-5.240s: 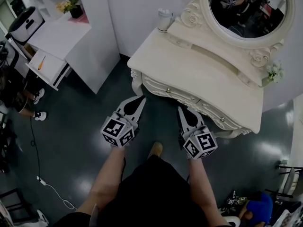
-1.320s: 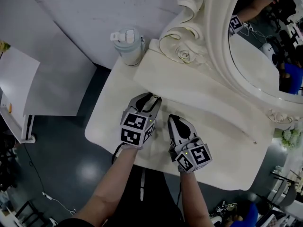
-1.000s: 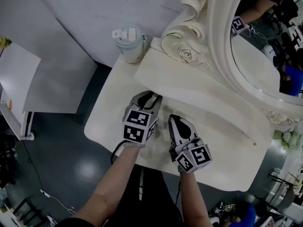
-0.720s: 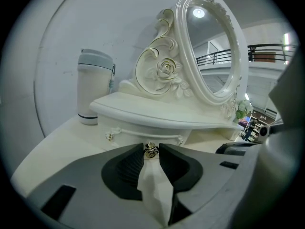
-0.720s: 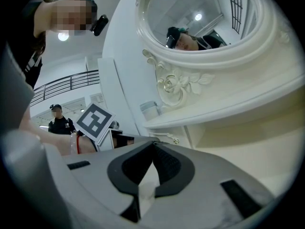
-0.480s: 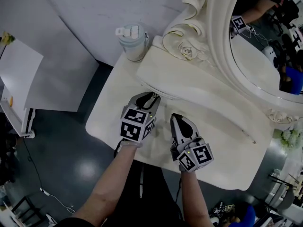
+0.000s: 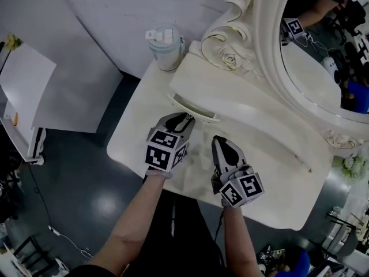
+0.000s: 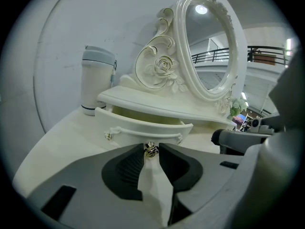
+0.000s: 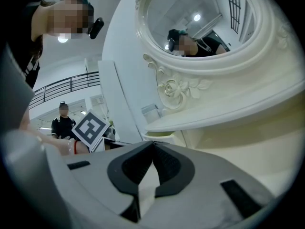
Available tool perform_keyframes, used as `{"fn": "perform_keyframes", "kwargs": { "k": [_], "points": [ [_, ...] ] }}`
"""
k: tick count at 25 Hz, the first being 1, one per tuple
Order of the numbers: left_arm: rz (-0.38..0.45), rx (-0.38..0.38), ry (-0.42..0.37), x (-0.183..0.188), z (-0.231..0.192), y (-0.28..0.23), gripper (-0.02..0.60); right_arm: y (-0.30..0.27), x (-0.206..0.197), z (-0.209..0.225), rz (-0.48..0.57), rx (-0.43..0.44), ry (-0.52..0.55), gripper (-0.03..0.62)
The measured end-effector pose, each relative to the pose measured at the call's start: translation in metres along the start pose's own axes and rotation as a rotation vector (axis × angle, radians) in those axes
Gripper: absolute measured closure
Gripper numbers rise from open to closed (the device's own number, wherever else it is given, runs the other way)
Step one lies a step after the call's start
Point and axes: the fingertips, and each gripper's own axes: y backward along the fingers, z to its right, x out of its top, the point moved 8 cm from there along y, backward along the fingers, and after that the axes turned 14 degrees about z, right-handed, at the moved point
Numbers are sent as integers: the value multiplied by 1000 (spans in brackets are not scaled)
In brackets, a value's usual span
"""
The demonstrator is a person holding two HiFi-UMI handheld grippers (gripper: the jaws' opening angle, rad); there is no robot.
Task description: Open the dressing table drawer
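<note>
The small cream drawer under the mirror shelf stands partly pulled out, and its pale inside shows in the left gripper view behind the drawer front. My left gripper is shut on the drawer's little metal knob, pinched between the dark pads. My right gripper hovers over the dressing table top just right of the left one, its tips together with nothing between them.
A pale lidded bottle stands at the table's back left corner. The oval mirror with its carved rose frame rises behind the shelf. A white cabinet stands on the dark floor to the left.
The drawer has slid out from under the shelf, with a gap now showing behind its front. My left gripper came back toward me with the knob. The right gripper stayed put.
</note>
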Motion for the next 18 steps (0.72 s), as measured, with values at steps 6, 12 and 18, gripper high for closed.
{"fn": "perform_keyframes", "kwargs": {
  "k": [6,12,18],
  "points": [
    [-12,-3,7,-3,2,9,476,0,4,-3,-1,5,-3,588],
    [-22,-5,9,-6,4,16,476,-1,5,-3,-7,12,-9,588],
    [-30,-6,15,-9,6,22,476,-4,6,-7,-10,25,-7,589]
  ]
}}
